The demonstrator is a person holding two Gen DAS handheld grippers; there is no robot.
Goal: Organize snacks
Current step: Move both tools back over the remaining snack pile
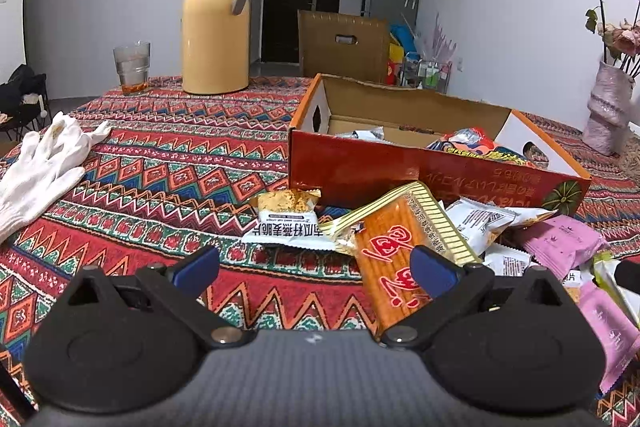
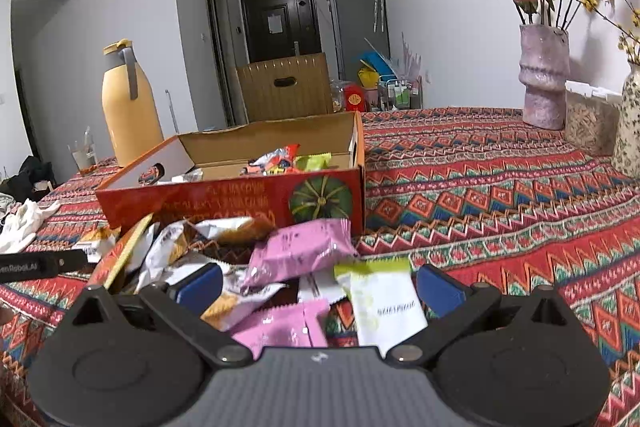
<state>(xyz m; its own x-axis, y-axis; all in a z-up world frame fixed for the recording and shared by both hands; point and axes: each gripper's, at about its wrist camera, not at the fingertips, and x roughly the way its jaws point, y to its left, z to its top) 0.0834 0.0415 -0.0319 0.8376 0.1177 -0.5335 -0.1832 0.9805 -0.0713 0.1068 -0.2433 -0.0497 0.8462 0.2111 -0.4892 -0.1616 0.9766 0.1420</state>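
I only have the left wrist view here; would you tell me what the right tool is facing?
Observer: The right tool is open over the snack pile, with a pink packet and a white-green packet between its fingers.
Operator: Thank you. What lies at the box's right end?
Observer: The box holds a green packet there.
Operator: Anything beyond my vase?
Observer: A second, speckled vase stands to the right of the pink vase.
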